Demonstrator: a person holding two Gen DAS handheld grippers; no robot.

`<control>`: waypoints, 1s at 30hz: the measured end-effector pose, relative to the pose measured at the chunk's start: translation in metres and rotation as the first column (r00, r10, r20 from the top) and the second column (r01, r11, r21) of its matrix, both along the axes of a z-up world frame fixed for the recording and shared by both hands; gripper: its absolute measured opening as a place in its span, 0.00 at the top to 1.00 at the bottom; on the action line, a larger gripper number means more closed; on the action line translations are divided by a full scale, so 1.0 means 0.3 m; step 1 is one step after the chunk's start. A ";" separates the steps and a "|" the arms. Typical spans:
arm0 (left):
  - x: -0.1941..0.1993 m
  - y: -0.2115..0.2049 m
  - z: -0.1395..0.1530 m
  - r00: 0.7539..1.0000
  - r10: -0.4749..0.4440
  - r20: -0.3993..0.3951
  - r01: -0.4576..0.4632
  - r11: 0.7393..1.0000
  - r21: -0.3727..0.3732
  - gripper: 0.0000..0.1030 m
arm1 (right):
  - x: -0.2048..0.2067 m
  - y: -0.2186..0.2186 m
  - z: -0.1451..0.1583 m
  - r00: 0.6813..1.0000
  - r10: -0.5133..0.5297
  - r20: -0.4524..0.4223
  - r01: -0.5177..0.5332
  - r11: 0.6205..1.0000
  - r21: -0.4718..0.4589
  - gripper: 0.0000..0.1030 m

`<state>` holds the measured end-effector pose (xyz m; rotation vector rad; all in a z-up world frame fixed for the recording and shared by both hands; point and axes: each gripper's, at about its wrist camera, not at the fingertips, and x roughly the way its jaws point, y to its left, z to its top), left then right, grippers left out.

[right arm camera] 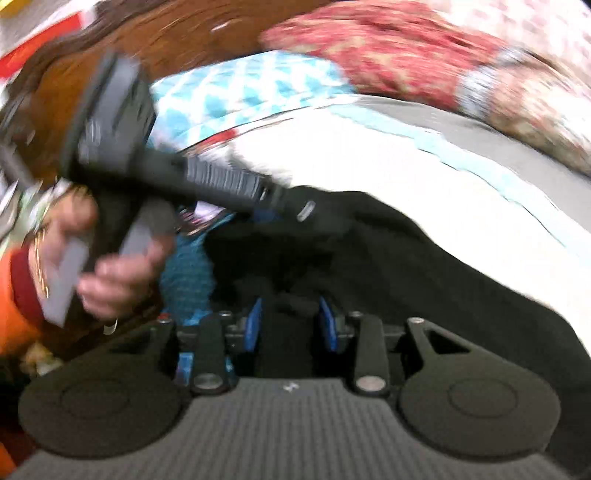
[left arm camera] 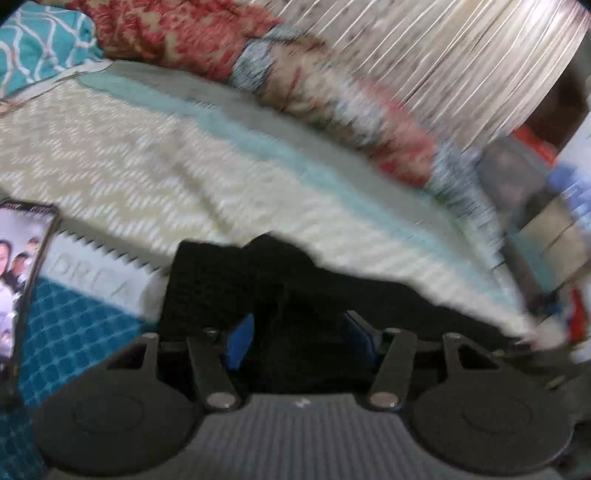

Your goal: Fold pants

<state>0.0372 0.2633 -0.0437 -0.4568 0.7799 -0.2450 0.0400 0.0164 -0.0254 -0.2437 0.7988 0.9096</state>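
My left hand-held gripper (left arm camera: pixel 297 332) has its two blue pads (left arm camera: pixel 240 341) pressed in on a bunch of the black pants (left arm camera: pixel 229 280), so it is closed on the cloth. My right hand-held gripper (right arm camera: pixel 291 328) does the same: its blue pads (right arm camera: pixel 255 325) sit tight on each side of a fold of black pants (right arm camera: pixel 406 266). The pants lie on the bed, on top of a white zigzag blanket (left arm camera: pixel 147 166) with a light blue and grey edge. In the right view the black cloth spreads from the pads out to the right, over the blanket (right arm camera: pixel 351 162). In that same view I see the other hand-held gripper (right arm camera: pixel 295 206) reaching in from the left, its tip down in the pants, with the person's hand (right arm camera: pixel 110 273) wrapped around its handle. Behind the blanket is a red flowery pillow (left arm camera: pixel 177 33), and a teal patterned pillow (left arm camera: pixel 37 44) is next to it. A framed photo of people (left arm camera: pixel 18 273) lies at the left on a teal cover (left arm camera: pixel 77 332). Both pictures are blurry.
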 end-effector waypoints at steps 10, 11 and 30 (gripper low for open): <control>-0.050 -0.072 -0.032 0.996 0.088 0.005 -0.085 0.951 0.297 0.70 | 0.050 -0.077 -0.219 0.949 -0.220 -0.226 0.231 0.973 0.023 0.64; -0.054 -0.082 -0.014 0.996 0.085 -0.003 -0.080 0.947 0.312 0.70 | 0.048 -0.080 -0.206 0.951 -0.215 -0.223 0.225 0.974 0.021 0.64; 0.029 -0.724 0.138 0.965 -0.257 -0.041 0.259 0.932 0.254 0.46 | -0.136 -1.274 -0.017 0.444 -0.887 -0.128 0.860 0.381 0.341 0.58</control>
